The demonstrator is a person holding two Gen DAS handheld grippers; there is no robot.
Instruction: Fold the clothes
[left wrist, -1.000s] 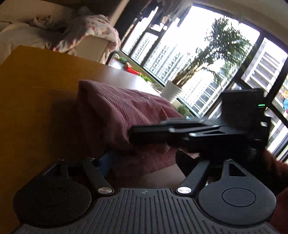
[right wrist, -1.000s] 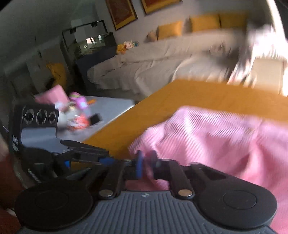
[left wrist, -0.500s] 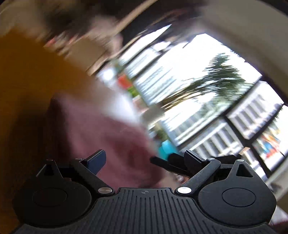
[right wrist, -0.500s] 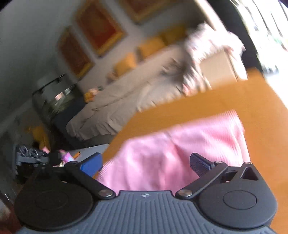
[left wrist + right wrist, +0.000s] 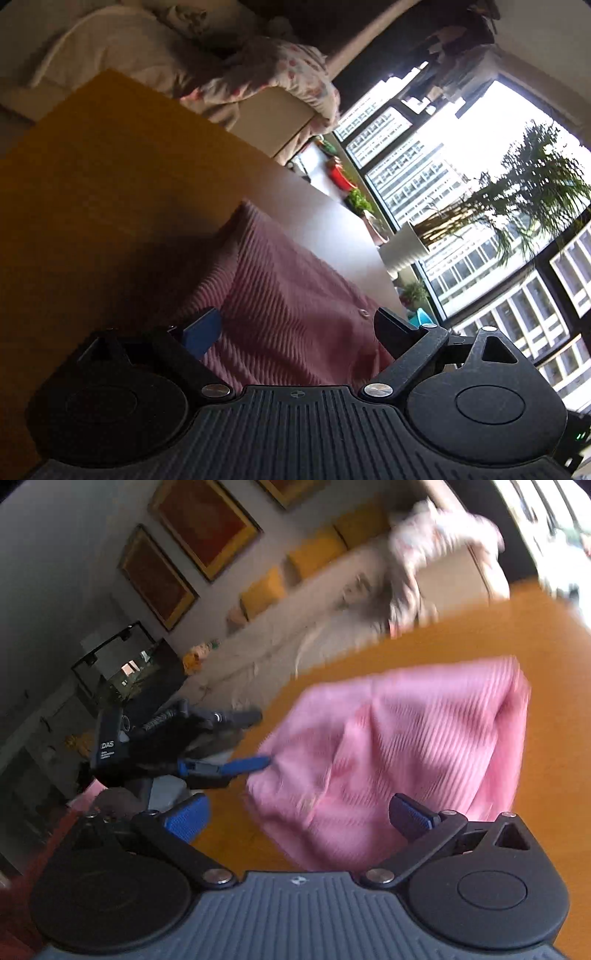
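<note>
Pink ribbed garment (image 5: 399, 753) lies on table (image 5: 554, 657); left gripper (image 5: 295, 326) and right gripper (image 5: 299, 816) gape, empty.

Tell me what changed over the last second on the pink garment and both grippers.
The right gripper let go of the pink garment: its jaws have just been opening, now wide with nothing pinched. The left gripper opened too and drew back from it. The garment stays bunched on the orange table.

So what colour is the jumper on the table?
Pink, with a ribbed stripy knit. It shows best from the right wrist camera; the left wrist view is dark.
</note>
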